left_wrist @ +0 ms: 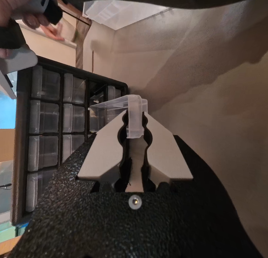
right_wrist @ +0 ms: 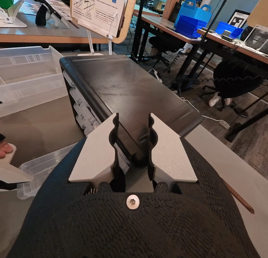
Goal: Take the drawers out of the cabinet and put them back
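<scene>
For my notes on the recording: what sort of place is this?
Probably a shared lab or workshop: rows of long worktables, a black office chair, blue plastic bins and an instruction sheet on a stand.

The grey worktop (right_wrist: 47, 120) carries the black cabinet (right_wrist: 130, 91), a clear plastic bin (right_wrist: 26, 77) near it, and a white stand's base (right_wrist: 89, 54).

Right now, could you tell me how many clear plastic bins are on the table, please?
2. One bin left of the cabinet, a second bin nearer the camera; more may be hidden.
</scene>
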